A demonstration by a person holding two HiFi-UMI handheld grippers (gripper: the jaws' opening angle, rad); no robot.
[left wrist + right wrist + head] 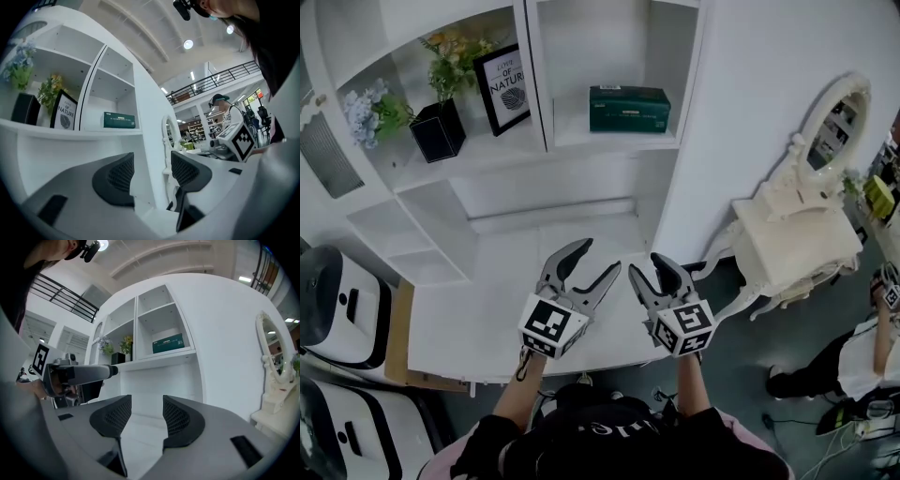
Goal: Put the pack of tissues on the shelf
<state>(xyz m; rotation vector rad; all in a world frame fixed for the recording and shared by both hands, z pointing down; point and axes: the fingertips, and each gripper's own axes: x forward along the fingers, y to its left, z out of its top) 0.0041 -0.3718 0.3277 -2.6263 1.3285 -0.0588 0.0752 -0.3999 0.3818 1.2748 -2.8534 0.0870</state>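
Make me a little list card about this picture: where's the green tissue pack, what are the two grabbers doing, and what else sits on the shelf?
tissue pack: green, lying in the right compartment of the shelf
left gripper: open, empty, above the white desk
right gripper: open, empty, beside the left one
left compartment: framed picture, black plant pot
task: looks done

The print on the pack of tissues [629,109], at the back of the shelf's [581,139] right compartment, is too small to read. Two white appliances [342,305] are cut off by the head view's left edge. A person [862,361] is cut off by its right edge.
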